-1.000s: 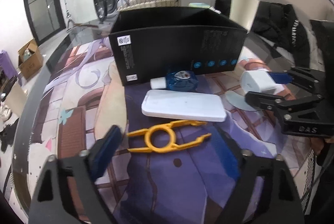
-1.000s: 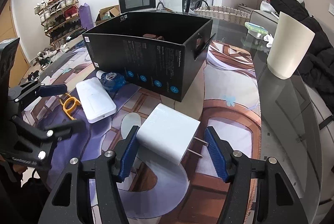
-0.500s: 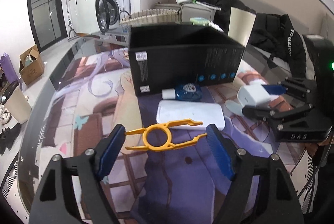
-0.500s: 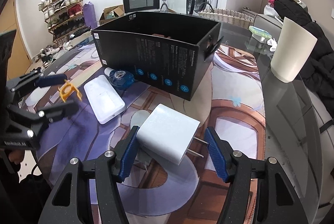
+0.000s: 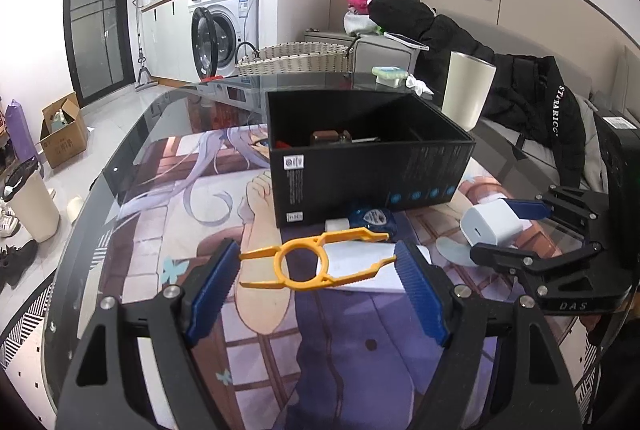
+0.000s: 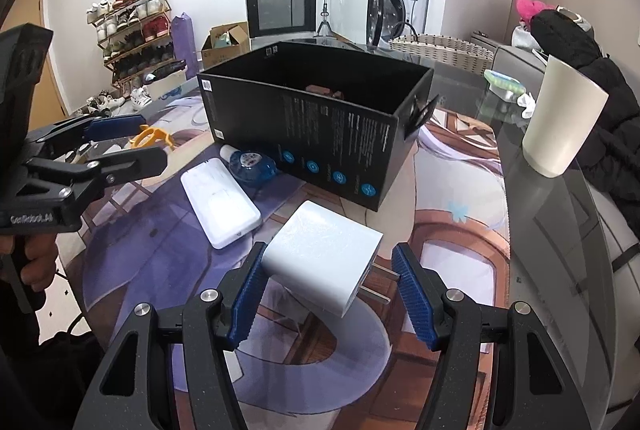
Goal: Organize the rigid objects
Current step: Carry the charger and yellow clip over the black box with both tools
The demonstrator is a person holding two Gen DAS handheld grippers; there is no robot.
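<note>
Black box [image 5: 372, 165] is sitting open-topped ahead of both grippers, long axis running across the left wrist view. Right gripper [image 6: 328, 286] is clamping the white charger [image 6: 320, 258], prongs pointing at its right pad, box just beyond. Left gripper [image 5: 316, 270] is pinching the yellow tool [image 5: 316, 262] end-to-end, held above the mat, box straight ahead.

"DAS" stands on the right gripper [image 5: 516, 230]; "STRARICC" runs down a black jacket sleeve [image 5: 560, 117].
</note>
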